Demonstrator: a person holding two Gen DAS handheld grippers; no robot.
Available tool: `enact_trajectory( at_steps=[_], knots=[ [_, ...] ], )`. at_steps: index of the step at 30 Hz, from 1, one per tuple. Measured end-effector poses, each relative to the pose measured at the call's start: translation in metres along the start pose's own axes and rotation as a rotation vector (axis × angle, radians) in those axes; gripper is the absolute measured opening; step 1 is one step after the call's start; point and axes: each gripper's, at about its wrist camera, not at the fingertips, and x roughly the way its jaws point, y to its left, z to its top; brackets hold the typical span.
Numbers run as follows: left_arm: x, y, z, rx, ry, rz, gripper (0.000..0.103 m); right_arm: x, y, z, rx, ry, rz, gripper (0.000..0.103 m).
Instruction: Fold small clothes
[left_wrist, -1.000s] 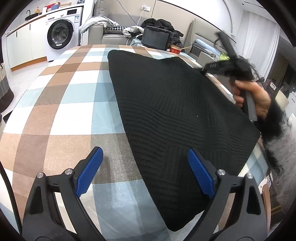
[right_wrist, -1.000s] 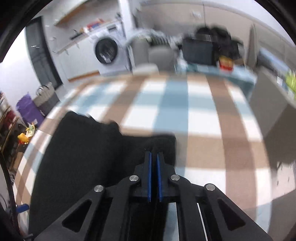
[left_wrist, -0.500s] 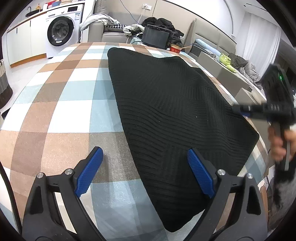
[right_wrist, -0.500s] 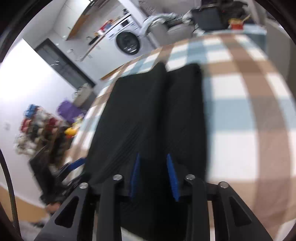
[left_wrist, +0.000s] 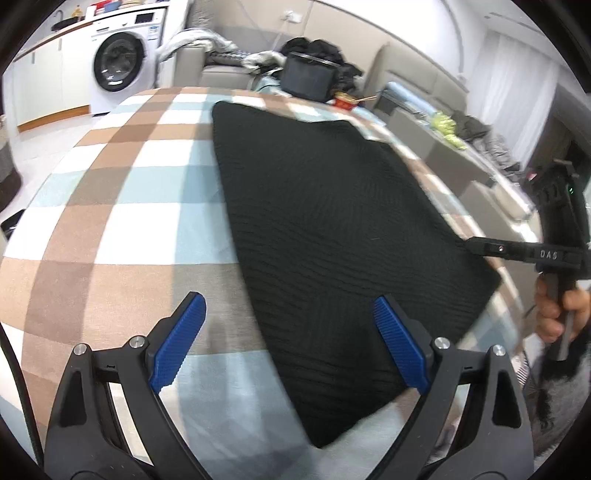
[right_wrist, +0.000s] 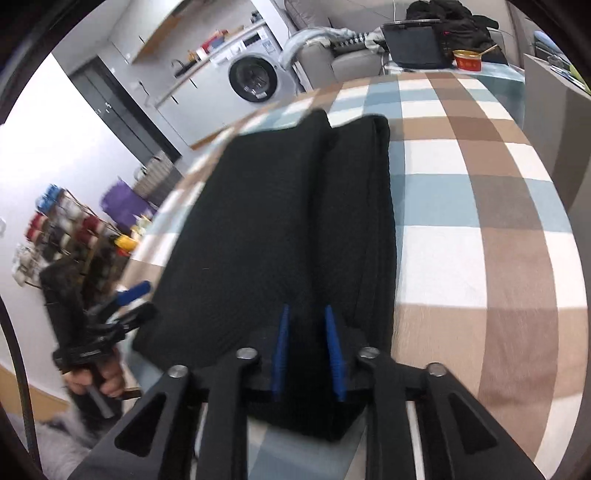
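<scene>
Your wide-open left gripper (left_wrist: 288, 343) is hovering with the black knit garment (left_wrist: 332, 229) stretching toward 12 o'clock, while your right gripper (right_wrist: 307, 354), jaws slightly parted, is straddling its near edge.

left gripper (left_wrist: 291, 347): black plastic frame with triangular cut-outs
left pads (left_wrist: 177, 341): blue, ribbed, long and tapered
left screws: round silver heads along the finger arms
left cable: thin, black, curving up the frame's left edge
right gripper (right_wrist: 307, 352): the same black frame with triangular cut-outs and silver screw heads
right pads (right_wrist: 279, 354): blue, ribbed, narrow
right markings: pale letters "DAS" on its black bar in the left view; a small green light on the upright part
right hand (left_wrist: 559, 314): bare skin
sleeve (left_wrist: 557, 402): grey and black, fuzzy
</scene>
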Motion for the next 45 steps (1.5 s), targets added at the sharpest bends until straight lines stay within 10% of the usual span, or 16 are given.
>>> enact_trajectory(
  at_steps=[6,10,15,20,26,45],
  knots=[
    [0.007,-0.028,-0.014,0.121,0.037,0.020,0.093,0.001,0.008,-0.025,-0.107,0.043,-0.063,0.030],
    [0.008,-0.025,-0.026,0.126,0.062,0.043,0.093,-0.024,-0.006,-0.029,-0.062,-0.015,-0.040,0.052],
    [0.008,-0.014,-0.018,0.040,0.077,-0.036,0.090,-0.018,-0.031,-0.021,0.052,-0.040,-0.006,0.054],
    [0.011,-0.007,-0.010,0.002,0.054,-0.036,0.057,0.008,-0.034,-0.009,0.080,-0.036,0.035,0.053],
    [0.014,0.015,-0.003,-0.078,0.054,-0.084,0.024,0.023,-0.016,-0.003,0.041,-0.032,0.029,0.029],
    [0.034,0.055,0.046,-0.071,0.010,0.059,0.022,0.056,0.030,0.023,0.035,-0.052,-0.049,0.026]
  ],
)
